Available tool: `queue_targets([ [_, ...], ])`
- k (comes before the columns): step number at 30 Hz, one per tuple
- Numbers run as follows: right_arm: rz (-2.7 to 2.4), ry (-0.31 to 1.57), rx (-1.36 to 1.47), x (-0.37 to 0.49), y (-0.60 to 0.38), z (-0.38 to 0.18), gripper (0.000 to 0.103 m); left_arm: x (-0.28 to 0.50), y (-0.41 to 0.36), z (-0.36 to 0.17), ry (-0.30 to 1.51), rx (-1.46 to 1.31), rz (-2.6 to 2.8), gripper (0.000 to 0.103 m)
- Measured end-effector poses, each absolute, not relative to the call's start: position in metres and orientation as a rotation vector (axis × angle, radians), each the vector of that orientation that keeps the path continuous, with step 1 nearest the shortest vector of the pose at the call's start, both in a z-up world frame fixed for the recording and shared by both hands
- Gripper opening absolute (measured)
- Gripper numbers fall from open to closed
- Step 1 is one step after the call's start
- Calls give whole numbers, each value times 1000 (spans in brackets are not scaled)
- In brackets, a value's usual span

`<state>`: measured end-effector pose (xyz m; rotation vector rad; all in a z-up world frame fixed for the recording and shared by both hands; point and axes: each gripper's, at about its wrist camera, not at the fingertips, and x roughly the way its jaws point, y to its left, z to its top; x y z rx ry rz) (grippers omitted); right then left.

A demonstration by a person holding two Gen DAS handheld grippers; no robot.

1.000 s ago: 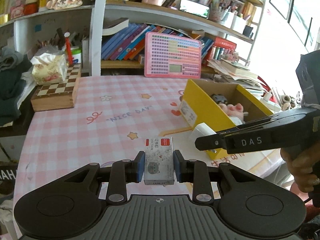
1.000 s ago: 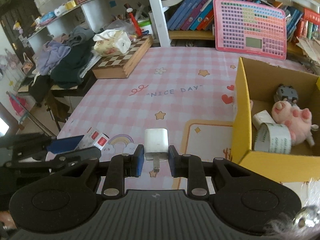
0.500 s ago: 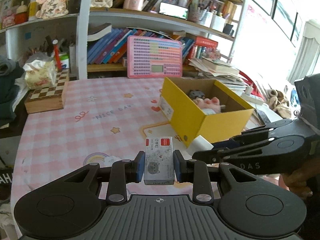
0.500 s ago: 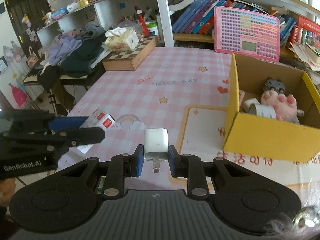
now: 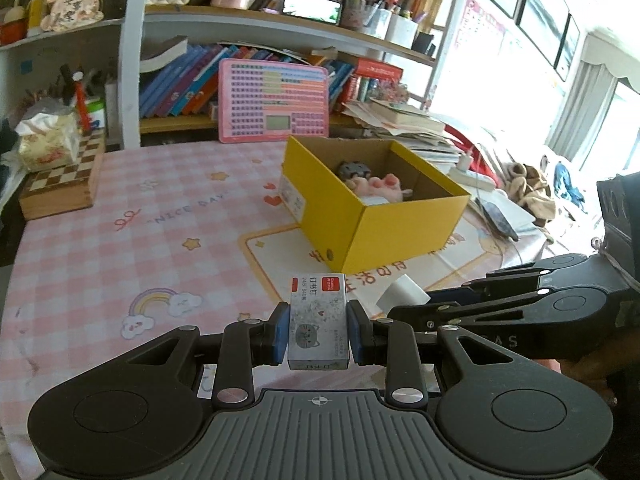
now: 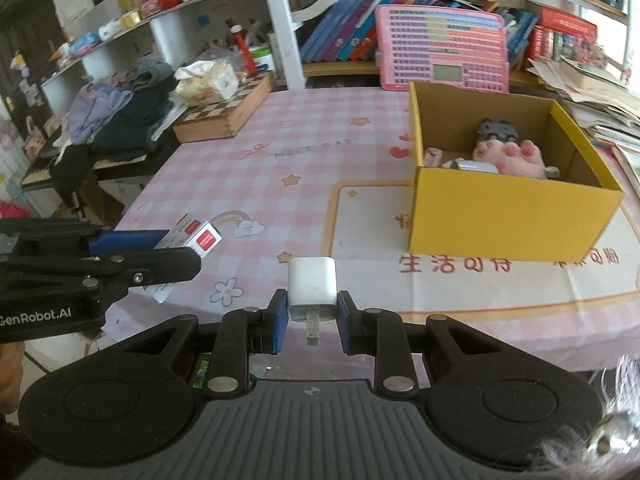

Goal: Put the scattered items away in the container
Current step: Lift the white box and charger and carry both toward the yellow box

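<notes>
My left gripper (image 5: 318, 334) is shut on a small staple box (image 5: 318, 320) with a red label and a grey cat print, held above the pink checked tablecloth. My right gripper (image 6: 311, 320) is shut on a white charger plug (image 6: 312, 286), prongs pointing back at the camera. The yellow cardboard box (image 5: 394, 228) stands open ahead of both, to the right in the right wrist view (image 6: 508, 216). Inside lie a pink plush toy (image 6: 514, 156), a grey toy (image 6: 498, 130) and a white roll. Each gripper shows in the other's view: the right one (image 5: 408, 312) and the left one (image 6: 176, 258).
A wooden chessboard box (image 5: 60, 184) with a tissue pack (image 5: 48, 140) sits at the table's back left. A pink keyboard toy (image 5: 274, 102) leans on the bookshelf behind the box. Clothes (image 6: 116, 120) pile on a side desk at left. Papers (image 5: 404, 116) stack at back right.
Both grippers have drawn back from the table with their items still held. The yellow box now looks farther off and more to the centre in the left wrist view.
</notes>
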<state>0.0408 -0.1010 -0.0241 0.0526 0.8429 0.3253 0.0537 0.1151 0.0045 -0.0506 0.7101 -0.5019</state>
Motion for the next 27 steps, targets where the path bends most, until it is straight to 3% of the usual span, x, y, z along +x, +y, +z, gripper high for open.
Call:
queue_targets([
  [27,110,855,151,13,-170,-28,24,68,47,-3,754,2,-694,28],
])
